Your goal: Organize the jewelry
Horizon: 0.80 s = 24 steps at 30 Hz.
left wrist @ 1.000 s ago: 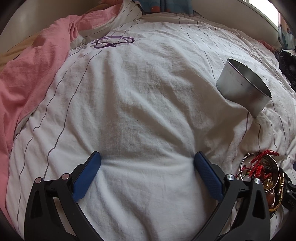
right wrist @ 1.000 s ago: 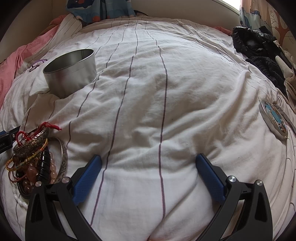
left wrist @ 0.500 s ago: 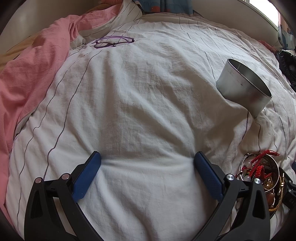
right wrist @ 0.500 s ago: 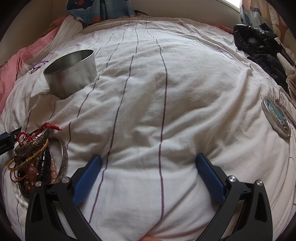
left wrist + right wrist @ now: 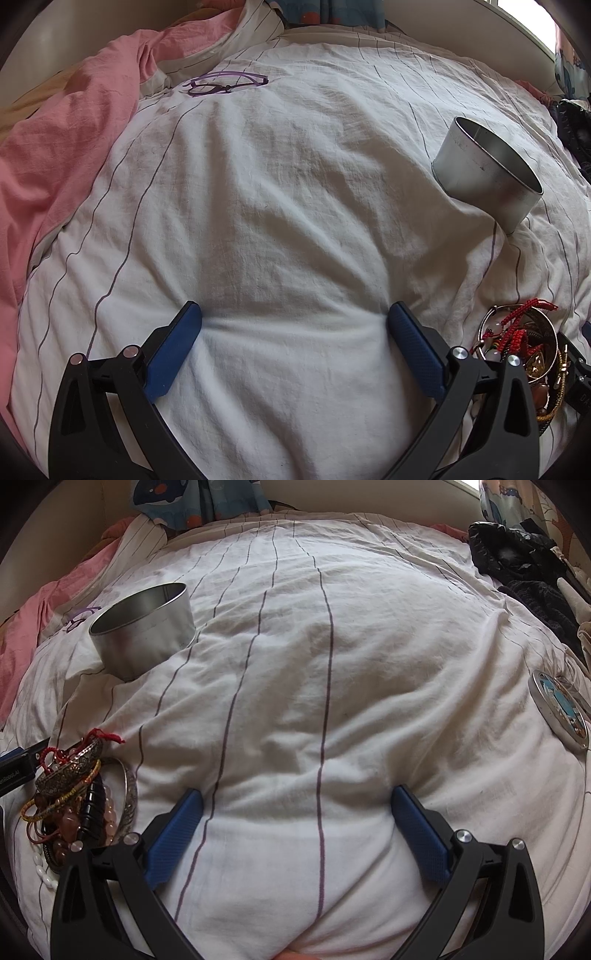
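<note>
Both grippers rested low over a white striped duvet point(image 5: 332, 709) with nothing between their blue pads. The left gripper point(image 5: 293, 325) had its fingers spread wide apart, as did the right gripper point(image 5: 297, 805).

The jewelry pile point(image 5: 70, 797) lay heaped on the duvet between the two tools: at the left edge of the right wrist view, at the lower right of the left wrist view point(image 5: 517, 350). It mixed rigid metal bangles, an engraved cuff, bead strands, a dark segmented bracelet and red knotted cords point(image 5: 524, 325).

An open round metal tin point(image 5: 144, 635) stood tilted on the soft bedding beyond the pile, its mouth unobstructed. A decorated lid point(image 5: 557, 709), possibly the tin's, lay apart at the right edge. Purple-framed glasses point(image 5: 225, 83) lay far off near a pink cover point(image 5: 66, 147).

Handling, as judged:
- The pieces were probably light.
- Bangles and cuff: stiff and smooth, so likely to slip; best pinched across the band.
- Cords and bead strands: limp and apparently entangled, so lifting one would likely drag its neighbours.
- The tin, on yielding fabric, could tip if nudged.
</note>
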Motion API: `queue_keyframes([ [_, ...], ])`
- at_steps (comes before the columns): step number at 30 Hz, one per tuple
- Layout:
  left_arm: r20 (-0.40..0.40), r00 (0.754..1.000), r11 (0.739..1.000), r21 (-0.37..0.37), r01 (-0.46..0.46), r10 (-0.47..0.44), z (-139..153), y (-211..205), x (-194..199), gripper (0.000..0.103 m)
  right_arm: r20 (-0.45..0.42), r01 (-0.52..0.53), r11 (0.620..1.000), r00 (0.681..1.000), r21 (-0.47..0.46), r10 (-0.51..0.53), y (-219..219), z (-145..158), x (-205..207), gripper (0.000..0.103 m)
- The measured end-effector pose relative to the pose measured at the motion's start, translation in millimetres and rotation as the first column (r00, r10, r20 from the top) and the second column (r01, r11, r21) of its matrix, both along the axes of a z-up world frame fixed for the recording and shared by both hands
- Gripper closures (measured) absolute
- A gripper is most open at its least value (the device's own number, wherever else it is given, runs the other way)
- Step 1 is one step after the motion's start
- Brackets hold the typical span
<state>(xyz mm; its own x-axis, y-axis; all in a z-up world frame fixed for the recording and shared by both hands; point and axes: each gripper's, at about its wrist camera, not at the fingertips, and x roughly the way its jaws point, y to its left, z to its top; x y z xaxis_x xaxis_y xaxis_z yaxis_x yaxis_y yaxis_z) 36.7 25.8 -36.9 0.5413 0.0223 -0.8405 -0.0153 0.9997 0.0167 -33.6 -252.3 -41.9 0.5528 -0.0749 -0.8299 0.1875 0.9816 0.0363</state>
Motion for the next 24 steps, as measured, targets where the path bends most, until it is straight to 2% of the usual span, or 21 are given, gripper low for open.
queue_keyframes([
  [7,0.000,1.000,1.000,0.000,0.000,0.000,0.2,-0.6,-0.2,0.006,0.000,0.000,1.000,1.000,0.000,0.000,0.0,0.6,-0.5,0.005],
  [12,0.000,1.000,1.000,0.000,0.000,0.000,0.2,-0.6,-0.3,0.006,-0.011,-0.002,0.998,1.000,-0.067,0.001,9.4,1.3,0.1,0.005],
  [24,0.000,1.000,1.000,0.000,0.000,0.000,0.2,-0.6,-0.2,0.006,-0.009,0.000,0.999,1.000,-0.052,-0.001,7.0,1.6,-1.1,0.005],
])
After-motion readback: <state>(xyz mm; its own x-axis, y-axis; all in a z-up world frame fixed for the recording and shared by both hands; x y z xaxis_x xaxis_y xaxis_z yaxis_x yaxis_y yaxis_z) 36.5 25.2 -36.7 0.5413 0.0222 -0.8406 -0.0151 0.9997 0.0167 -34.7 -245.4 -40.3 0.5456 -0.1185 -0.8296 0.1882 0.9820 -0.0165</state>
